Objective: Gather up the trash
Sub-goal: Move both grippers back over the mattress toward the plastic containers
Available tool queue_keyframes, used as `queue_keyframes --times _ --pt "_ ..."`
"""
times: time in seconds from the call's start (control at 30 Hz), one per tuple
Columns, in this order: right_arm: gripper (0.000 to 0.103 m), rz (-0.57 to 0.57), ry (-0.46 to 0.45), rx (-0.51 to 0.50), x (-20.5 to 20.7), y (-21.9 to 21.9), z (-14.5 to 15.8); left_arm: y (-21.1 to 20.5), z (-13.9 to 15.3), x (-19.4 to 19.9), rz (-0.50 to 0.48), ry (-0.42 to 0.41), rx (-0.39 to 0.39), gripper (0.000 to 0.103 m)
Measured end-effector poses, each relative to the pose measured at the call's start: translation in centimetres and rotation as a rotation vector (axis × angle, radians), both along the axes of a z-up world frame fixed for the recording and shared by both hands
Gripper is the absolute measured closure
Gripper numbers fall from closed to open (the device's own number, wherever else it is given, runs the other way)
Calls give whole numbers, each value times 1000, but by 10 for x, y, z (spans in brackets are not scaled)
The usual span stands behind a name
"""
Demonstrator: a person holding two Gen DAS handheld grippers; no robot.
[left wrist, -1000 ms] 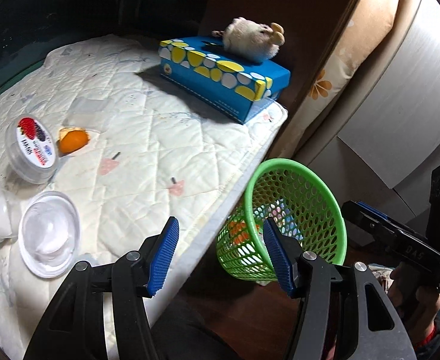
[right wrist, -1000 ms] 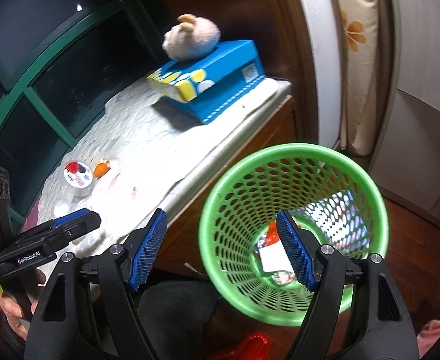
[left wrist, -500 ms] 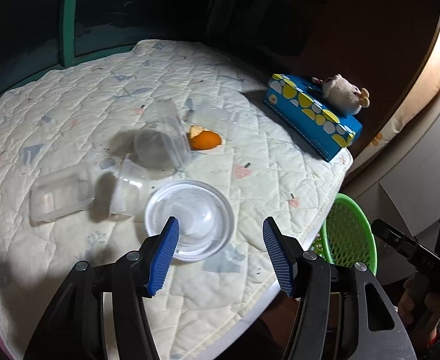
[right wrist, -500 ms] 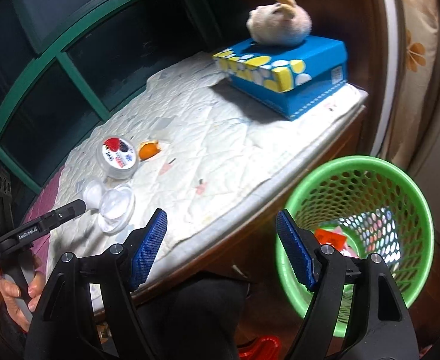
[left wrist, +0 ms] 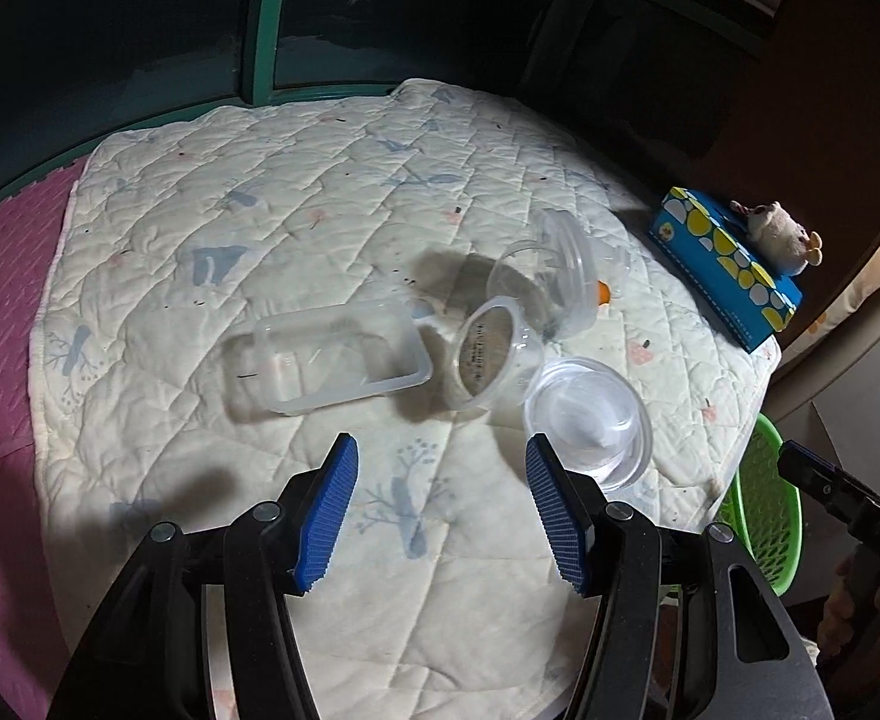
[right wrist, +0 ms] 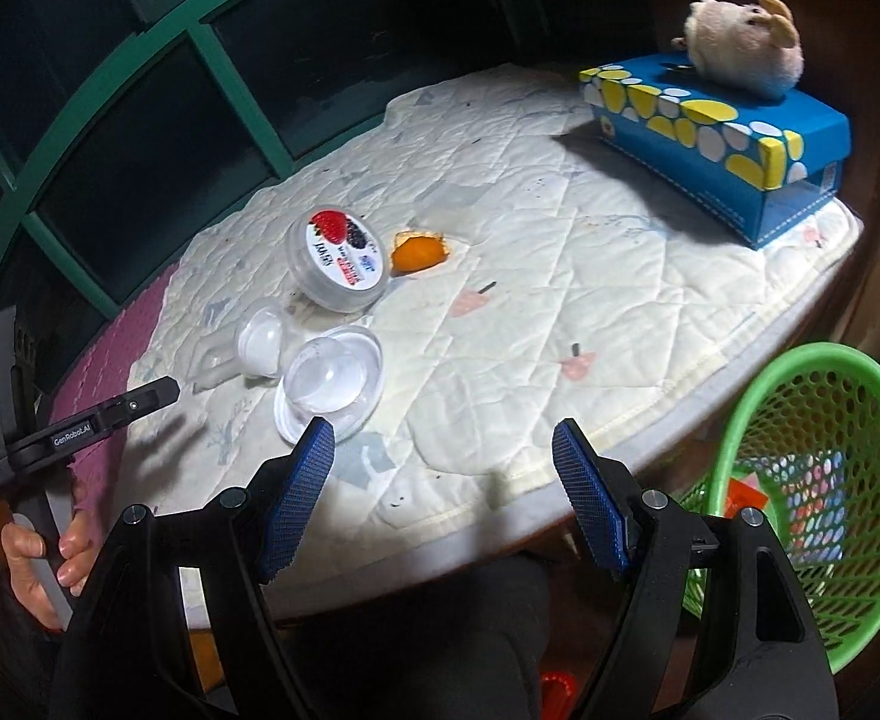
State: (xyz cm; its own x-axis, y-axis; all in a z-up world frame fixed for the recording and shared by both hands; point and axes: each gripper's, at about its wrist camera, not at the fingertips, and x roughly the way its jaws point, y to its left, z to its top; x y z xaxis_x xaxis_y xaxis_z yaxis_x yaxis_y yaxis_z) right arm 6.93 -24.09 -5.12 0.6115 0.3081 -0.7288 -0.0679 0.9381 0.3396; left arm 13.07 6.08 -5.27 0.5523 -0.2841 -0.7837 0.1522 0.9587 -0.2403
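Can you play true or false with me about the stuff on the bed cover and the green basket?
1. The fluffy toy sits on top of the blue tissue box. True.
2. The green basket is empty. False: bits of trash show inside it.
3. The orange peel lies right beside the round tub with berries on its lid. True.
4. The left tool is squeezing the clear rectangular box. False: it is open, with nothing between its blue pads.
5. The green basket stands on the quilt. False: it stands down beside the edge.
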Motion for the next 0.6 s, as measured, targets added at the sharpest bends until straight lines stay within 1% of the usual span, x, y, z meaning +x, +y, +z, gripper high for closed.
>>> queue_keyframes --times 0.13,0.27,0.37,0.5,0.53,0.57,0.6 --pt "28 53 0 -16 10 27 -1 17 -3 0 10 3 15 47" --pt "28 96 -1 -19 22 51 0 29 -6 2 -3 0 46 47" --pt "28 131 -7 -28 31 70 2 35 -8 6 -27 1 62 39" --pt "28 152 -5 -28 40 86 5 41 -8 17 -80 2 79 38" --pt "28 153 -3 -32 42 88 5 40 -7 21 -96 0 96 37" --pt "28 154 -1 -36 43 90 5 38 -7 25 -126 -5 115 34" --pt "28 154 1 -39 44 91 6 37 -7 28 -148 -15 134 27"
